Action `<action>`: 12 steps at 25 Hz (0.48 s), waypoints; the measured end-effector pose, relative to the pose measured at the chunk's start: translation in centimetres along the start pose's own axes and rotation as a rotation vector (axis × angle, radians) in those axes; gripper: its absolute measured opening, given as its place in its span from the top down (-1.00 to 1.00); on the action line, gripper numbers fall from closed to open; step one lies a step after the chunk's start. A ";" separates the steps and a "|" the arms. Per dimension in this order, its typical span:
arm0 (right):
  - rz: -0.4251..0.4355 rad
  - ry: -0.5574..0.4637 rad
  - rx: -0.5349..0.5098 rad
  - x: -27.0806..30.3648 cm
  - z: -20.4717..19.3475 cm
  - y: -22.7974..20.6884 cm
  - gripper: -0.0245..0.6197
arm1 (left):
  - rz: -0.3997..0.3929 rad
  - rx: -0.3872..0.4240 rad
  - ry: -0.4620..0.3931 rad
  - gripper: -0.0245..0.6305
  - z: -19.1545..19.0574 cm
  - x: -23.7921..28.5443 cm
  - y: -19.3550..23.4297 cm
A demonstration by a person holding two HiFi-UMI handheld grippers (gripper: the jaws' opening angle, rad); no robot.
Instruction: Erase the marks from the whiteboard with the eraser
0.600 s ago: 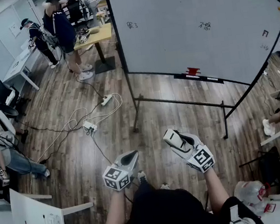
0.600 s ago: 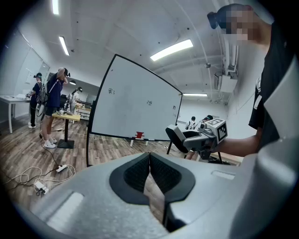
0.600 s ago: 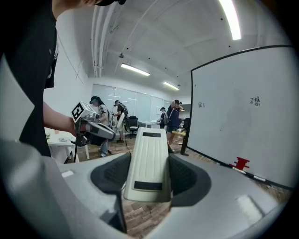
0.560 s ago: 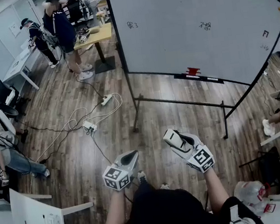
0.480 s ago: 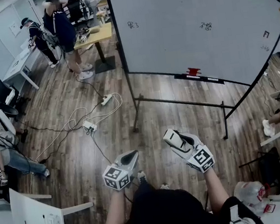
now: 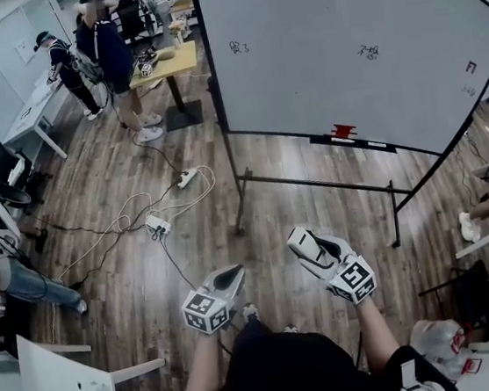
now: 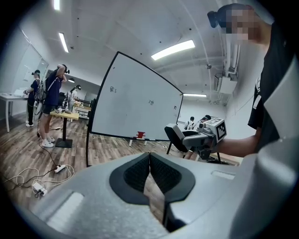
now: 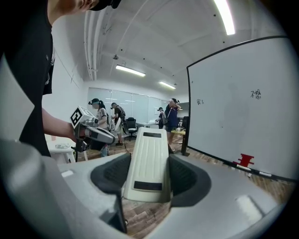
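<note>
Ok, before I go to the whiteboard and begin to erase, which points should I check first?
1. Eraser gripped: ok, the right gripper has its jaws shut on the eraser's sides.
2. Left gripper free: ok, jaws together, nothing between them.
3. Marks found: ok, further ones sit mid-board and near the right edge.
4. Eraser at the whiteboard: not ok, it is held low, well away from the board.
5. Wiping face towards the board: cannot tell, only the ribbed back shows.
6. Floor ahead: probably ok, the power strip and its cables lie to the left.
</note>
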State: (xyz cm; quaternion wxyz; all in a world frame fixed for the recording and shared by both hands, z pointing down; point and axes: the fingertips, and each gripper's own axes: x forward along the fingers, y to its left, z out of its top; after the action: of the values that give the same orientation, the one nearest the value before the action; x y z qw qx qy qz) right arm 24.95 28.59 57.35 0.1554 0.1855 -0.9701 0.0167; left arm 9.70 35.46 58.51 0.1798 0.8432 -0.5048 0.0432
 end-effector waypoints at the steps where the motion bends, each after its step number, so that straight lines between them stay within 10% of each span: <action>1: -0.001 0.000 -0.002 0.5 0.1 -0.1 0.12 | -0.001 -0.001 0.001 0.89 0.1 0.0 0.5; 12: -0.062 0.032 -0.009 7.2 2.8 -1.9 0.12 | -0.018 -0.003 0.000 0.89 2.9 0.0 8.2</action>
State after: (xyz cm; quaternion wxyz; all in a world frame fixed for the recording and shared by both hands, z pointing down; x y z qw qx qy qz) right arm 18.50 24.01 56.84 0.1723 0.2146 -0.9613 0.0105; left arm 2.33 30.98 57.96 0.1815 0.8475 -0.4971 0.0406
